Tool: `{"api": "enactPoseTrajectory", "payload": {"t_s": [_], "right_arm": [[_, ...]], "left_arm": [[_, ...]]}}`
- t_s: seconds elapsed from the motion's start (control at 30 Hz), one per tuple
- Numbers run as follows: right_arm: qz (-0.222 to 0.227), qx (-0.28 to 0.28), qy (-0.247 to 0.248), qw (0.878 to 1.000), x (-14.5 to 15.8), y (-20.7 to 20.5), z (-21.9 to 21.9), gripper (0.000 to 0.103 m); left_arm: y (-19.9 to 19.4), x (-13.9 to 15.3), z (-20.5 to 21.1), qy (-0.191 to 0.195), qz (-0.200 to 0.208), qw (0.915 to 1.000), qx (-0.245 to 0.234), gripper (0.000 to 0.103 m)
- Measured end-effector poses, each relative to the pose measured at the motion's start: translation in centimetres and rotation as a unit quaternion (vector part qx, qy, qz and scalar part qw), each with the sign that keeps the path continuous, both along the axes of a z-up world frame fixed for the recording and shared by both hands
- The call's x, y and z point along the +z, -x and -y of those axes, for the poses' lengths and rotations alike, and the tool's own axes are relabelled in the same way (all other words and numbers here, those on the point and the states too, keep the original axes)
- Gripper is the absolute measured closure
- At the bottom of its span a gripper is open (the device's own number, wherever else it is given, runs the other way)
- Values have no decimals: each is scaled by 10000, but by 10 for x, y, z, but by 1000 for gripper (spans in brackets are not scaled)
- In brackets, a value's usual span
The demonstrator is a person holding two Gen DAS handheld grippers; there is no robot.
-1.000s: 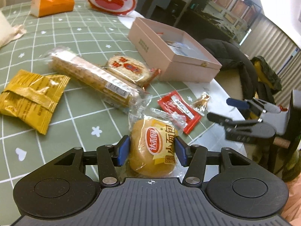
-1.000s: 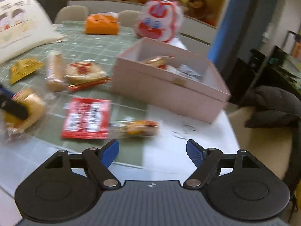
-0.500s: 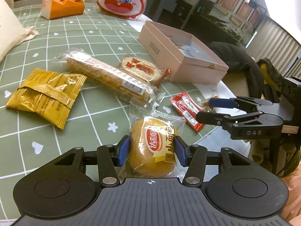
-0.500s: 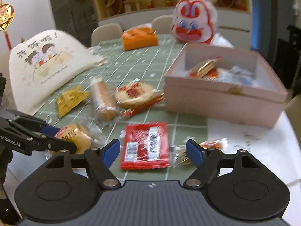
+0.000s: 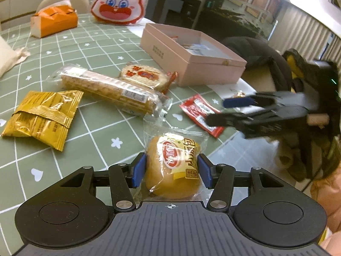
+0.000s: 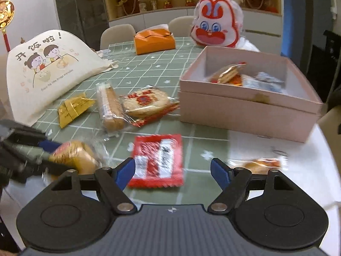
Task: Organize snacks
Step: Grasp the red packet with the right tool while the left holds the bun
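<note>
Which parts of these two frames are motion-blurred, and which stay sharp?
Left wrist view: the bun packet held in the left gripper is sharp, while the right gripper crossing at right is smeared. Right wrist view: the red sachet and the small wrapped snack near the table edge are streaked; the pink box is fairly crisp.

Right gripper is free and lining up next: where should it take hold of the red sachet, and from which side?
The red sachet lies flat on the tablecloth, so there is no body to pinch. Take its near edge, coming in low from the table's front edge with the right gripper open, jaws over and under that rim. It will probably need lifting or sliding off the edge first.
</note>
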State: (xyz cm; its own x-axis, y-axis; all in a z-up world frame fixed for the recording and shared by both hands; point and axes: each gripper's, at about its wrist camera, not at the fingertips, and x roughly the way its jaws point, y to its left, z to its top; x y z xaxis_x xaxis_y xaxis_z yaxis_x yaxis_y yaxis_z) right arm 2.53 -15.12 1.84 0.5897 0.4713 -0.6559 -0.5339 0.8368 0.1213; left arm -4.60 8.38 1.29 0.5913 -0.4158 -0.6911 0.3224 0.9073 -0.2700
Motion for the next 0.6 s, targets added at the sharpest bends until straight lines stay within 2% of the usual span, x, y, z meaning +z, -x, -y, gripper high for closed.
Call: {"api": "enactPoseTrajectory", "payload": {"t_s": [0.17,0.27,0.4,0.47,0.6], "right_arm": [[22,199,127,9997,-7,-6,-27,25],[150,231,454,9986,-7,1,-33,42],[165,182,613,9978,-1,13,-18,43],[262,143,649,9974,3,23,-8,51],[393,100,689,9968,11,42,14,55]], "left_arm": [[8,1,10,-278,31,9996,-96,44],[10,2,16,-426,49,9990,-118,44],[10,4,21,-375,-58,9992,-125,44],[10,5,25,-338,-143,9992,-151,44],[11,6,38,-321,-219,9987,-321,44]]}}
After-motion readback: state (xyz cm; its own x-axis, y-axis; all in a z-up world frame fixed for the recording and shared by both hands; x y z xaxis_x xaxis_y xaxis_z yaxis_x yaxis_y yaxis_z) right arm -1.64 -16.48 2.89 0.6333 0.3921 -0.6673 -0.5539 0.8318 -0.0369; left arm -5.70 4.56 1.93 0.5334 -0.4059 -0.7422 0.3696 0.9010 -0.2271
